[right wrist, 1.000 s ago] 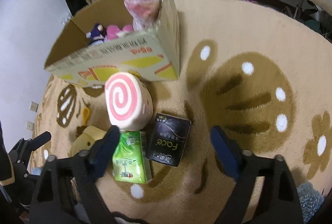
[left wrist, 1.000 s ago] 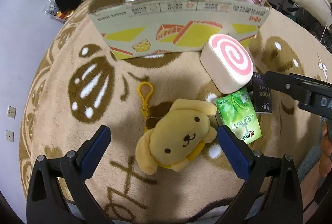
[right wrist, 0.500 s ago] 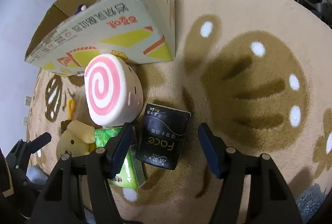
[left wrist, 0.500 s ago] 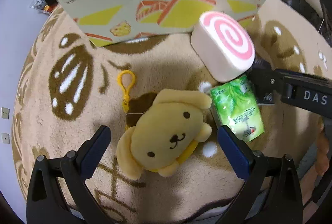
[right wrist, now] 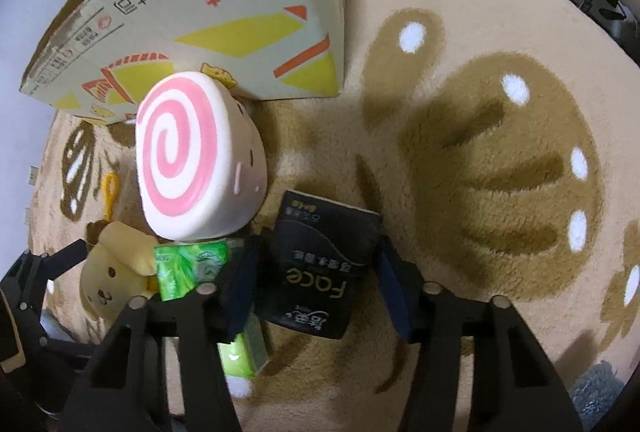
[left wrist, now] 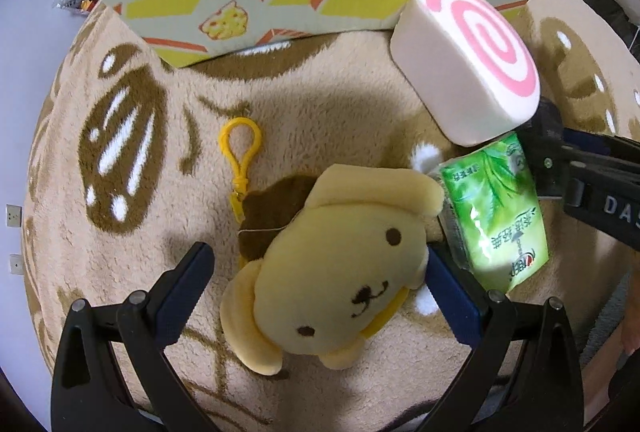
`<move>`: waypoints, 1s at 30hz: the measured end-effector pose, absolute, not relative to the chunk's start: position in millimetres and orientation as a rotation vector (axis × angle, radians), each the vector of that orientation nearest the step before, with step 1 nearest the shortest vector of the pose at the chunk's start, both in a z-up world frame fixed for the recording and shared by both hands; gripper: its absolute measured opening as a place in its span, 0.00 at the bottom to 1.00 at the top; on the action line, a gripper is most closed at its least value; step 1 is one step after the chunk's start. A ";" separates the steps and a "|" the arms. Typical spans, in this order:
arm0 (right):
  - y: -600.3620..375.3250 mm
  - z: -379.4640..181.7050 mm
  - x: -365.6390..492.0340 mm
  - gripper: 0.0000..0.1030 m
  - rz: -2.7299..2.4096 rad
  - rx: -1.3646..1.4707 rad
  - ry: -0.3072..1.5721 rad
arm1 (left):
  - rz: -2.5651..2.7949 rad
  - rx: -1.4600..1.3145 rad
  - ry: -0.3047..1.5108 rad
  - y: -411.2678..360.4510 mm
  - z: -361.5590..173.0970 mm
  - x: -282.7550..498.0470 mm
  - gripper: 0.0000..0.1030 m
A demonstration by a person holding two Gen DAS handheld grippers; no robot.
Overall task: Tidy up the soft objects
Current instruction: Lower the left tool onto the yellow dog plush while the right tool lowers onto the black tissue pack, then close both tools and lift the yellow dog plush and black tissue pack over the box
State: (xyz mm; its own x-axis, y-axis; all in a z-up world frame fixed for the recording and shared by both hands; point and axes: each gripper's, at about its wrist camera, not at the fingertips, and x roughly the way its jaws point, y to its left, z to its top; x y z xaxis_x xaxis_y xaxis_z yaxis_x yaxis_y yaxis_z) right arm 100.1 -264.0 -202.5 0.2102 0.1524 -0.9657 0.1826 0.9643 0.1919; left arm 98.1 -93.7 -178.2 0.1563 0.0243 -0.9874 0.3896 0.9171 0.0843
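Right wrist: cardboard box (right wrist: 224, 20) on rug (right wrist: 480, 160), contents hidden.

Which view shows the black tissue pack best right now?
The right wrist view: the black tissue pack lies in full sight between the closing right claw. In the left wrist view, that claw hides it almost entirely.

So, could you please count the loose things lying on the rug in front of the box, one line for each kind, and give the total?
Plush toys: 2 (yellow dog, pink swirl roll cushion)
Tissue packs: 2 (green pack, black pack)
Total: 4
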 end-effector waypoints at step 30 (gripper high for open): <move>-262.8 -71.0 41.7 0.54 0.099 0.216 0.838 | -0.175 0.123 0.872 -44.6 -47.1 63.9 0.79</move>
